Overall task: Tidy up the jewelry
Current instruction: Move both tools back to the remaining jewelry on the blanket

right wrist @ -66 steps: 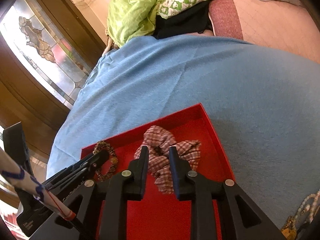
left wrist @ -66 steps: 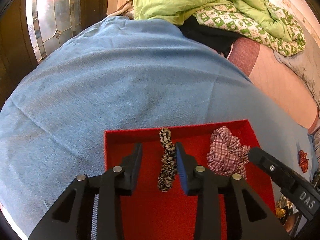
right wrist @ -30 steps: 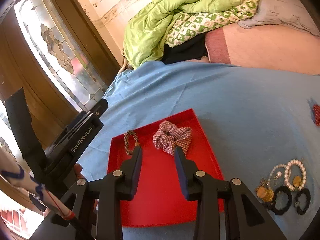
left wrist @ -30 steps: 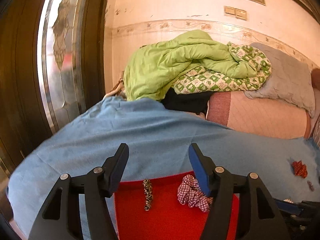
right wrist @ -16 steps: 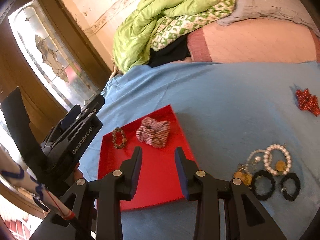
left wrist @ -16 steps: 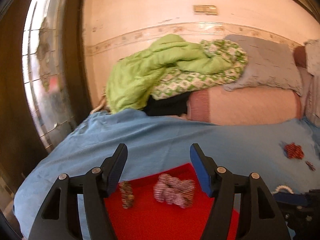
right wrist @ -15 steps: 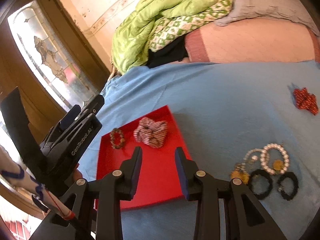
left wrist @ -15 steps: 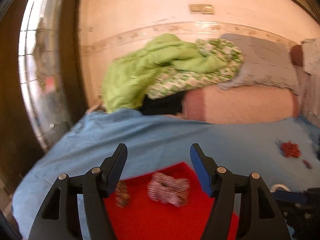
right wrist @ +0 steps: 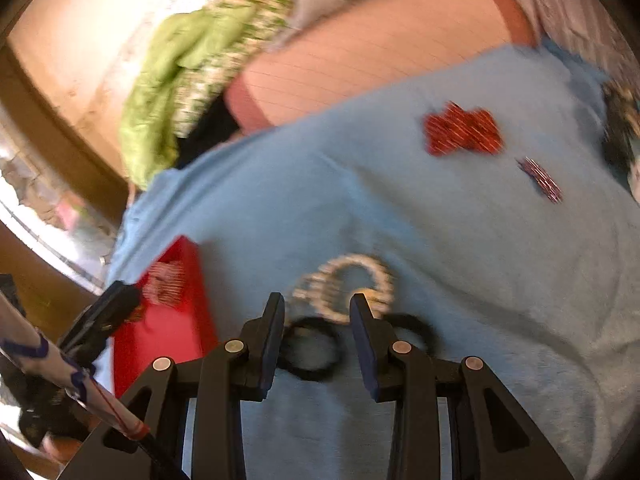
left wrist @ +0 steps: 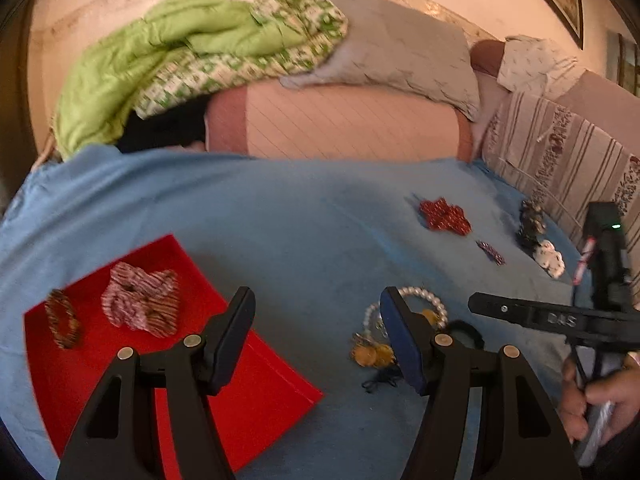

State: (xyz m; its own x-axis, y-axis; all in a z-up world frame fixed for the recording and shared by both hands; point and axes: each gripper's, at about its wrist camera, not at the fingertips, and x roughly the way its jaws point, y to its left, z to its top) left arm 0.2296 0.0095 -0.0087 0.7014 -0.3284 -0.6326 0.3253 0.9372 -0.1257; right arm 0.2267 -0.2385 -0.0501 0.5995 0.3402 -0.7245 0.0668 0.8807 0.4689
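A red tray [left wrist: 256,392] lies on the blue bedspread and holds a plaid scrunchie [left wrist: 140,306] and a leopard-print bracelet [left wrist: 62,324]. To its right lie pearl bracelets [left wrist: 420,300], gold pieces [left wrist: 372,354] and black hair ties. My left gripper [left wrist: 318,320] is open and empty above the cloth between tray and jewelry. My right gripper [right wrist: 318,328] is open and empty, low over a black hair tie [right wrist: 310,354], with the pearl bracelets [right wrist: 348,284] just beyond. The tray [right wrist: 172,328] shows at its left.
A red scrunchie [left wrist: 444,216] and a small sparkly clip [left wrist: 490,252] lie farther right on the bedspread, with dark and white hair pieces [left wrist: 540,240] near the striped cushion. Green bedding [left wrist: 180,56] and pillows sit at the back.
Both grippers have let go of the bracelet and scrunchie in the tray, lifted and swung right toward the loose jewelry. The right gripper has dropped low over the black hair ties.
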